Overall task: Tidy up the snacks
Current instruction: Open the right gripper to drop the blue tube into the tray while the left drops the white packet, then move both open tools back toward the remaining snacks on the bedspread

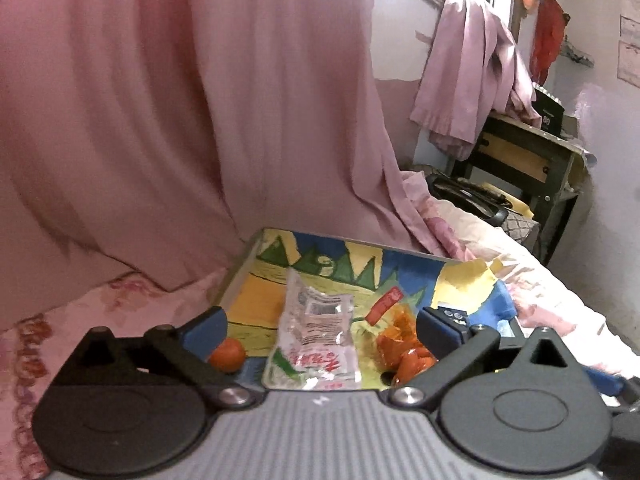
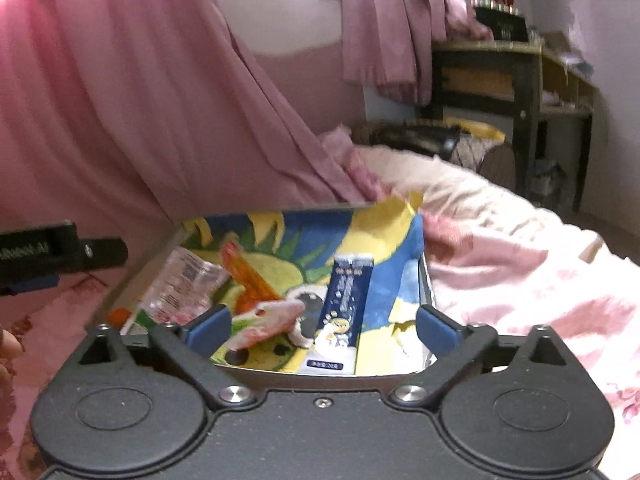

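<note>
A painted tray on a pink bed holds, left to right, a clear packet, an orange wrapper and a blue carton, with both the left gripper and the right gripper spread wide above it, holding nothing.

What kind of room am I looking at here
Probably a bedroom: a floral bedspread under the snack tray, a pink curtain hanging beside it, and clothes draped over a wooden desk.
</note>
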### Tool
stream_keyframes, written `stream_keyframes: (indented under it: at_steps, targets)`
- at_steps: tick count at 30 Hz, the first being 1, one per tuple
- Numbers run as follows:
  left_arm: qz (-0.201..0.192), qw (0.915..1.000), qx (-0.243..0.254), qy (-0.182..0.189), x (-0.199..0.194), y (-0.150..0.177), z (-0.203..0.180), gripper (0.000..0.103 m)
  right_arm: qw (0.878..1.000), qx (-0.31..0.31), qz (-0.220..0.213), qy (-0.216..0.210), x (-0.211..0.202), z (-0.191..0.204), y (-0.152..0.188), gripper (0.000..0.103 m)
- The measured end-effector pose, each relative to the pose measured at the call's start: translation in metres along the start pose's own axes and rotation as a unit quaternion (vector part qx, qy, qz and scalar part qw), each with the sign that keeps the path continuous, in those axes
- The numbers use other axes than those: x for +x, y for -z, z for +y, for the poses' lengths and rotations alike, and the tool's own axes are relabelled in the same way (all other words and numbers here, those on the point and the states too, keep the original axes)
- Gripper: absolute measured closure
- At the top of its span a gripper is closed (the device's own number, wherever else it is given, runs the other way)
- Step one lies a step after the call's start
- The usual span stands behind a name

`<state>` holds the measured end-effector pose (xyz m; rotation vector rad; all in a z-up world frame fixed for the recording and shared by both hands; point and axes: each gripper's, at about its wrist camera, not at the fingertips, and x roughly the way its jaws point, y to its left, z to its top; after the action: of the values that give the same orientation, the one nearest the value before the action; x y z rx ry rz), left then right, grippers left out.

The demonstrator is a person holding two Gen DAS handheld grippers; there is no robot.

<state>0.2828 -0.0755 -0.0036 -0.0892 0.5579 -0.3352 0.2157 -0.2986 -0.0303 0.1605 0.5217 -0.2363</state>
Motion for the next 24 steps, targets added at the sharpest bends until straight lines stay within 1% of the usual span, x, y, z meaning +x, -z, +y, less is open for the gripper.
stream_keyframes:
  at_steps: [6, 10, 13, 16, 19, 24]
  targets:
    - [-0.013, 0.9995, -0.012, -0.026, -0.047, 0.007, 0.007, 0.000, 0.998, -0.016, -0.063, 0.003, -0.052, 0.002, 0.005, 0.001]
    - [-0.021, 0.9983, 0.000, -0.054, -0.085, 0.023, 0.018, 0.000, 0.997, 0.006, -0.083, -0.006, -0.085, -0.001, 0.013, 0.001]
    - [-0.022, 0.9970, -0.002, -0.073, -0.111, 0.038, 0.028, 0.000, 0.996, 0.010, -0.091, -0.014, -0.106, 0.001, 0.018, 0.001]
    - [-0.012, 0.9966, -0.022, -0.079, -0.133, 0.051, 0.037, 0.000, 0.995, 0.005, -0.095, -0.024, -0.125, 0.006, 0.024, 0.001]
    - [-0.006, 0.9961, -0.042, -0.078, -0.152, 0.064, 0.046, 0.000, 0.995, -0.002, -0.089, -0.034, -0.141, 0.010, 0.033, 0.001]
    - [0.003, 0.9936, -0.052, -0.100, -0.174, 0.082, 0.055, 0.000, 0.995, -0.016, -0.082, -0.050, -0.163, 0.019, 0.049, 0.001]
